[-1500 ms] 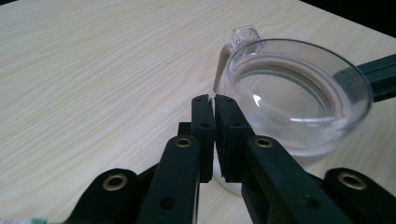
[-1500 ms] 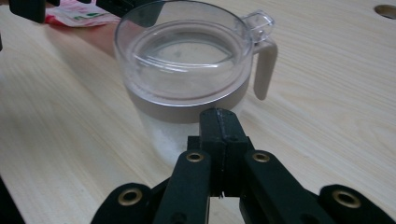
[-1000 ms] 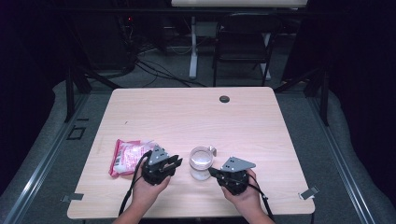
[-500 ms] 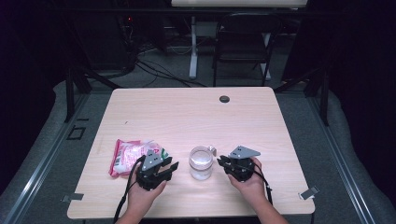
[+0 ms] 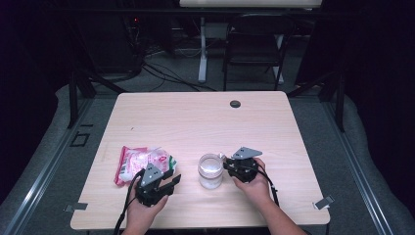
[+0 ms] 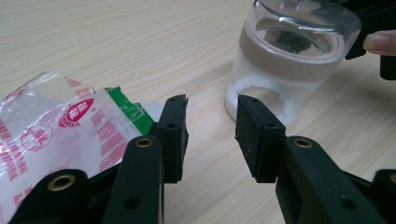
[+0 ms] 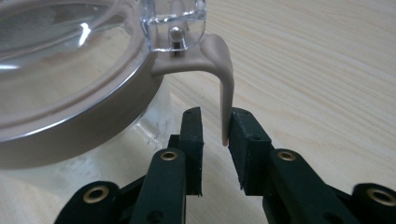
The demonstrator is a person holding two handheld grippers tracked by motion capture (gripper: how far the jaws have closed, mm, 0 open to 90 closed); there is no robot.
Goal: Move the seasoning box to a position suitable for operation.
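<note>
Moved: both our hands have pulled back from the jar (image 5: 210, 171) since the earlier frame, the right further, and both sets of jaws have just been opening.
Left gripper (image 6: 212, 125): our fingers (image 6: 173, 135) stand apart with only bare desk (image 5: 205, 122) between them, gripping nothing; the packet (image 6: 51, 140) lies just beside them, the jar a little ahead.
Right gripper (image 7: 215, 140): our fingers (image 7: 192, 140) are released; the jar's beige latch (image 7: 224, 93) hangs down between them, close against one pad, whether touching we cannot tell.
Jar: upright near the desk's front edge, between our two grippers, clear lid closed, white powder in the bottom.
Packet: flat on the desk, left of the jar, by our left hand (image 5: 143, 208).
</note>
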